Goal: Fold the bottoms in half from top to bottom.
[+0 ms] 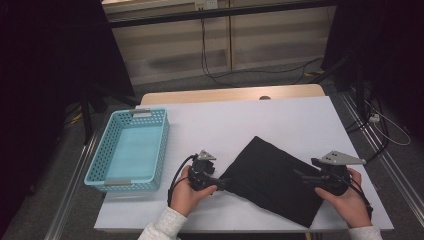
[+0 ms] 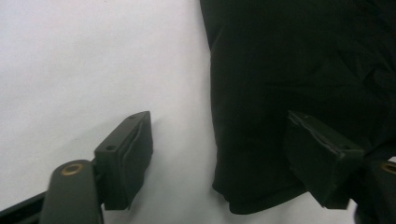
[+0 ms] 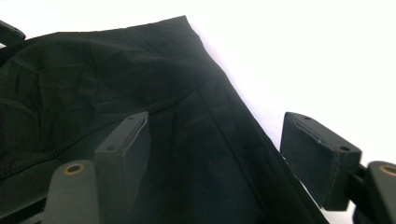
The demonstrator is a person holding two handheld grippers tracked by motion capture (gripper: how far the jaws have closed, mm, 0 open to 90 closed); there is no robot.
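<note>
On the near right of the bench [image 1: 280,107] lies the folded black cloth [image 1: 272,177], flat. My left tongs [image 2: 219,158] and right tongs [image 3: 215,158] straddle its edges, released, gripping nothing. The blue basket [image 1: 113,176] at far left holds nothing, so moving the cloth there looks left.

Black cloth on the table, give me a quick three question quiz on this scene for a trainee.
1. True or false: the black cloth lies inside the blue basket.
2. Which gripper has the cloth's corner between its open jaws? A: left gripper. B: neither.
3. Fill in: the basket stands at the table's ____ side in the high view.

Key
1. False: it lies folded on the white table, and the basket holds nothing.
2. A: the corner sits between its jaws, unpinched. The right gripper stands open over the cloth's other edge.
3. Left.
</note>
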